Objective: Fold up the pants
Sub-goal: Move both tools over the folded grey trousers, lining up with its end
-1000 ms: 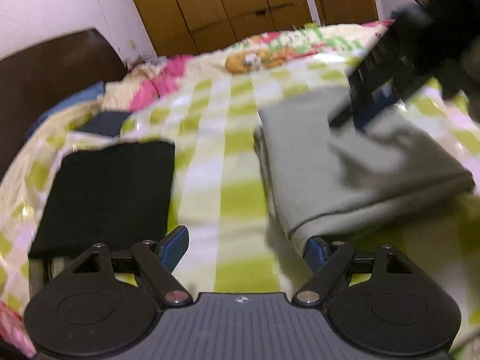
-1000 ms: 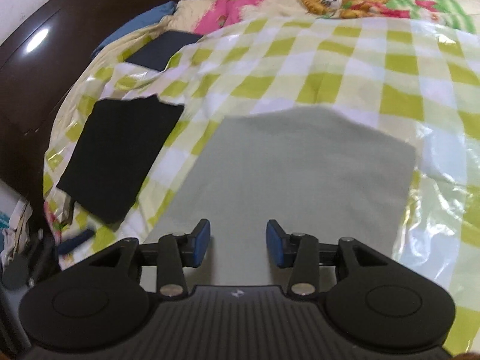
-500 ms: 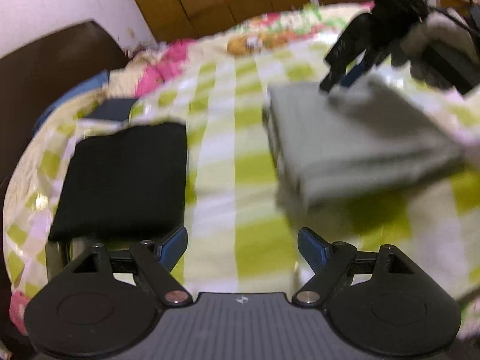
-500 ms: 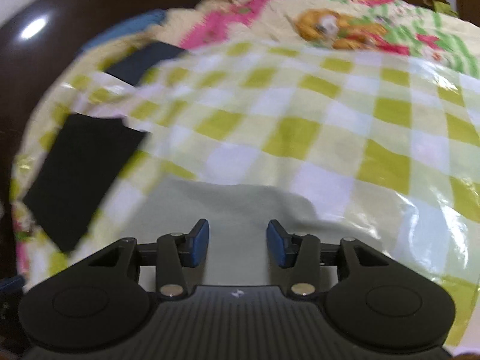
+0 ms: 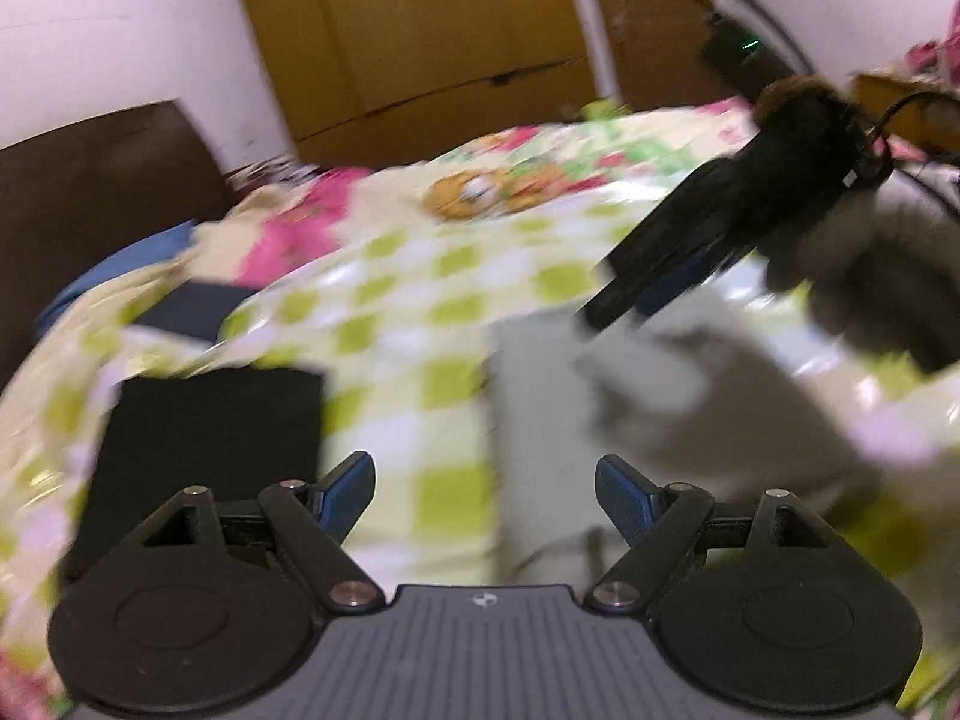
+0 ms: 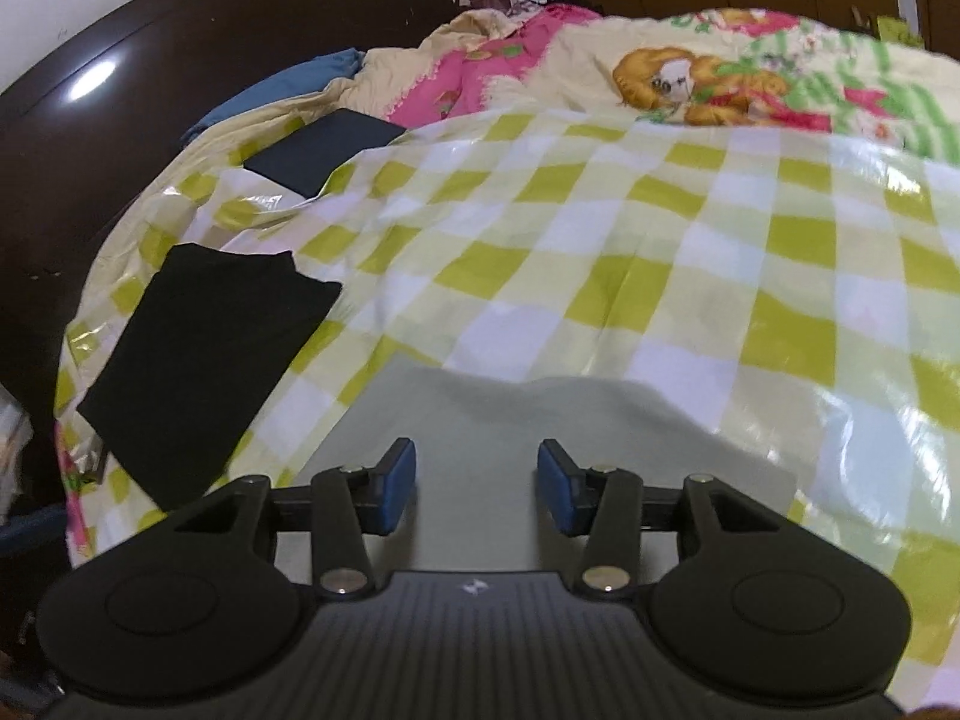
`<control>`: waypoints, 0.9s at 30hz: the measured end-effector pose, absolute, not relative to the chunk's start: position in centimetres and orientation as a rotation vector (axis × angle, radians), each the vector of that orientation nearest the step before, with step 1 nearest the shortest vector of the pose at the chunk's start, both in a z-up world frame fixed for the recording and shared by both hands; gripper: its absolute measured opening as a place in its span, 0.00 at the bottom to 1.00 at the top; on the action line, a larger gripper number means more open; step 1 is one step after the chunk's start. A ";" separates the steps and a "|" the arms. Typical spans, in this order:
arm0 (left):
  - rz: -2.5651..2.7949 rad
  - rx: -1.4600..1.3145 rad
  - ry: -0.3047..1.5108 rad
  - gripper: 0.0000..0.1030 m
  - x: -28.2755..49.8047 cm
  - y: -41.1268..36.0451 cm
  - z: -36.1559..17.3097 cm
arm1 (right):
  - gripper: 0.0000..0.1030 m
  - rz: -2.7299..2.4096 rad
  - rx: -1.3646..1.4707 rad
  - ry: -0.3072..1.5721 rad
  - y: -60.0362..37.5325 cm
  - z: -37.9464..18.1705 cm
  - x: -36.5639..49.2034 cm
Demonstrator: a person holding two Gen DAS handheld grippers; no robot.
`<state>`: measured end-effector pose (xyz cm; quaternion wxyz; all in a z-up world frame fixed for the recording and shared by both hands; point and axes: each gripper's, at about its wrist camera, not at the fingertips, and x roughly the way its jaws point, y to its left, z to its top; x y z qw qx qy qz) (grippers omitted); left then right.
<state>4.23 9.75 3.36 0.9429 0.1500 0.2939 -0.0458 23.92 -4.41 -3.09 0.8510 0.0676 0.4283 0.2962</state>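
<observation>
Pants (image 6: pixel 540 438) lie folded on the bed (image 6: pixel 660 252); both your jaws stand open, empty. Judged next: set them left, near the black stack (image 6: pixel 204 360).

Checked bed (image 6: pixel 600 276) bearing grey pants (image 6: pixel 540 420), black garment (image 6: pixel 204 360)

Each view is taken from just behind a hand-held gripper, looking forward and down over the bed (image 6: pixel 600 252). The wardrobe (image 5: pixel 420 42) is faced by the left view. The grey pants (image 6: pixel 540 420) and a black folded cloth (image 5: pixel 210 420) are shared.
</observation>
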 end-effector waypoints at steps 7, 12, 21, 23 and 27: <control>-0.105 0.380 0.676 0.91 8.9 7.7 -0.8 | 0.46 0.561 0.174 0.928 -6.4 -4.4 24.2; -0.091 0.316 0.761 0.92 8.9 9.8 -1.6 | 0.46 0.518 0.218 0.928 -9.4 -4.5 22.1; -0.080 0.224 0.699 0.92 9.7 10.2 1.2 | 0.50 0.463 0.411 0.944 -14.2 -4.6 15.6; -0.096 0.260 0.694 0.92 9.3 9.1 1.1 | 0.50 0.485 0.405 0.938 -13.7 -4.2 14.5; -0.103 0.397 0.737 0.92 7.5 7.3 -0.6 | 0.51 0.553 0.340 0.951 -11.9 -4.2 12.3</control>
